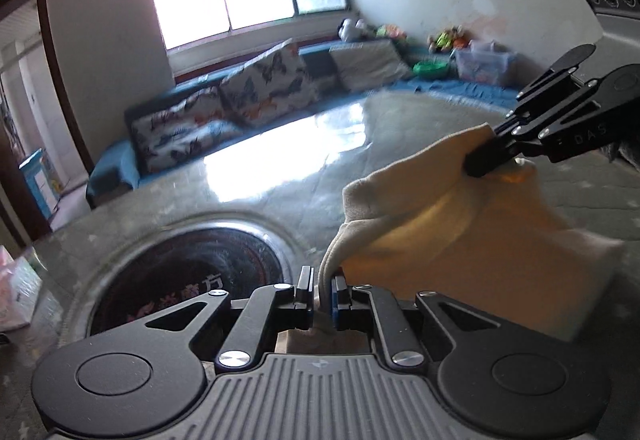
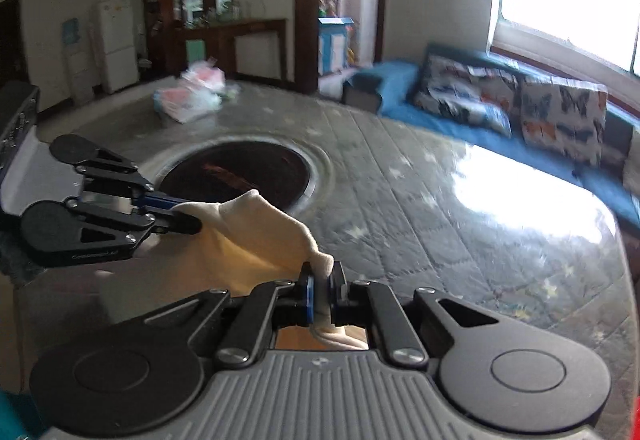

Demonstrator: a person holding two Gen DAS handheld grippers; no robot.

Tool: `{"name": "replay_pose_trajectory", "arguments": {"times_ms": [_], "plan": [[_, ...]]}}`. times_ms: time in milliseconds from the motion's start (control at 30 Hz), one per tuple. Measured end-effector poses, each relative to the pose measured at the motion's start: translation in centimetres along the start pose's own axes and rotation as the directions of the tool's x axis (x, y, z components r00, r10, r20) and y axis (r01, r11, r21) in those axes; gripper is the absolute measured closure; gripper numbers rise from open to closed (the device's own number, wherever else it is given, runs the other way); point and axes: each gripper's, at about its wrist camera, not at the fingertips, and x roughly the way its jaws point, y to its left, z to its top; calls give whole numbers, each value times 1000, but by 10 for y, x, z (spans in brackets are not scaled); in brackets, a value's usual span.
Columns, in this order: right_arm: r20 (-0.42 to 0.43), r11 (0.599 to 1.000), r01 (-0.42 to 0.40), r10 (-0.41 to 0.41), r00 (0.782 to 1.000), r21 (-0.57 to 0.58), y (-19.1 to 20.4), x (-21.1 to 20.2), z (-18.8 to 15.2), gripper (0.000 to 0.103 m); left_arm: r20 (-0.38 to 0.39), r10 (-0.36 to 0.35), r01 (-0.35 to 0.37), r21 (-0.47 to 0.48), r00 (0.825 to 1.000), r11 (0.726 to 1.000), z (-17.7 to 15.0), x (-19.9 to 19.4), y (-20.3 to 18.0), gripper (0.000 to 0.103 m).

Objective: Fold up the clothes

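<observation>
A cream cloth garment [image 1: 460,240] hangs stretched between both grippers above a round table [image 1: 280,176]. My left gripper [image 1: 322,282] is shut on one edge of it, the fabric pinched between the blue pads. My right gripper [image 1: 476,164] grips the other edge at the upper right of the left wrist view. In the right wrist view the right gripper [image 2: 322,278] is shut on a bunched fold of the cloth [image 2: 248,236], and the left gripper [image 2: 188,220] holds the far corner at the left. The lower part of the garment is hidden under the gripper bodies.
The table [image 2: 440,220] has a grey quilted cover and a round black hotplate [image 2: 240,176] set in its middle. A plastic bag [image 2: 192,96] lies at its far side. A blue sofa with butterfly cushions [image 1: 260,88] runs under the window.
</observation>
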Motion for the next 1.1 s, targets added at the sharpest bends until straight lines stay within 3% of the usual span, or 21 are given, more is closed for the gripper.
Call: {"name": "replay_pose_trajectory", "arguments": {"times_ms": [67, 167, 300, 567, 633, 800, 867, 933, 1100], "plan": [[-33, 999, 22, -21, 999, 48, -10, 25, -5, 95, -26, 12, -12, -13, 1000, 1000, -4, 11, 2, 89], [-64, 989, 62, -54, 996, 135, -21, 45, -16, 93, -52, 38, -40, -35, 998, 999, -8, 23, 4, 74], [-49, 952, 99, -89, 995, 290, -40, 48, -30, 93, -51, 58, -61, -69, 997, 996, -4, 20, 14, 74], [-24, 948, 76, -73, 997, 309, -42, 14, -42, 86, -17, 63, -64, -133, 998, 989, 7, -1, 21, 71], [-32, 942, 85, -79, 996, 323, -41, 12, -46, 76, -4, 39, -39, -131, 999, 991, 11, -8, 15, 71], [-49, 930, 90, -77, 996, 356, -43, 16, -55, 75, -3, -27, 27, -110, 1000, 994, 16, -10, -3, 71], [-50, 931, 86, -73, 996, 354, -41, 17, -57, 77, -12, -46, 44, -100, 999, 994, 17, -6, -9, 71], [-52, 939, 89, -77, 996, 331, -37, 18, -55, 96, -23, -60, 57, -97, 998, 994, 18, -1, -13, 71], [-37, 959, 150, -146, 989, 241, -29, 17, -41, 98, -32, -73, 69, -107, 997, 992, 21, 11, -14, 71]]}}
